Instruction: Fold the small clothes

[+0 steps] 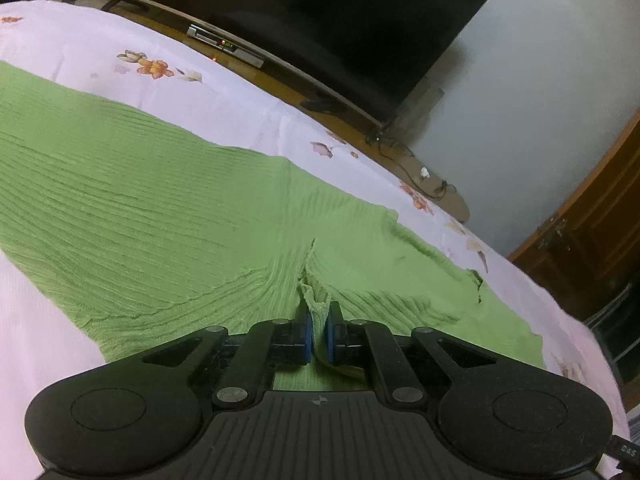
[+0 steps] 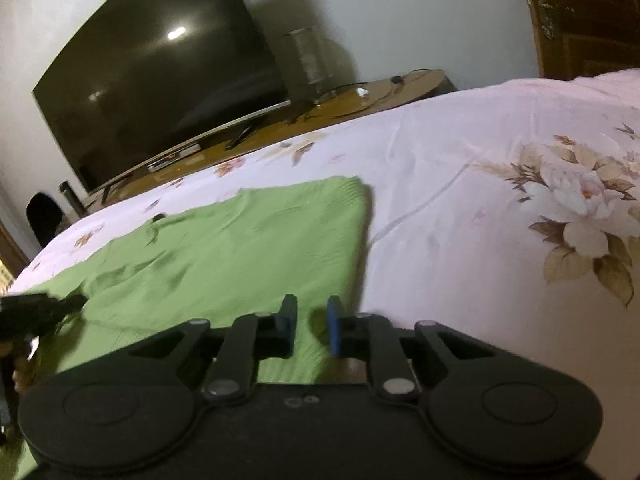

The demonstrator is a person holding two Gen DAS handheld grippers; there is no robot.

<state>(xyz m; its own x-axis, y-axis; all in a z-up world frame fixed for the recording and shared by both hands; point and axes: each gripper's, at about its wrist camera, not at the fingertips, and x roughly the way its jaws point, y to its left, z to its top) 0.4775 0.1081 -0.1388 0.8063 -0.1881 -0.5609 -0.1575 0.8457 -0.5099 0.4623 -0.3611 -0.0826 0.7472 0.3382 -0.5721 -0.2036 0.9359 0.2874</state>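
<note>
Green ribbed knit garment [image 1: 168,208] spread on the floral bedsheet [image 1: 132,44]; left gripper [image 1: 319,330] closed tight on a pinched fold at its near edge; right gripper [image 2: 312,326] slightly parted over the cloth, gripping nothing. For a clean fold, the pinch is best kept firm and the free jaws set on the matching edge, both lifted evenly; no containers visible.

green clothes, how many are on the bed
1. A single green ribbed garment lies spread on the floral bedsheet; the left gripper pinches its near edge. Any others would be outside both views.
</note>
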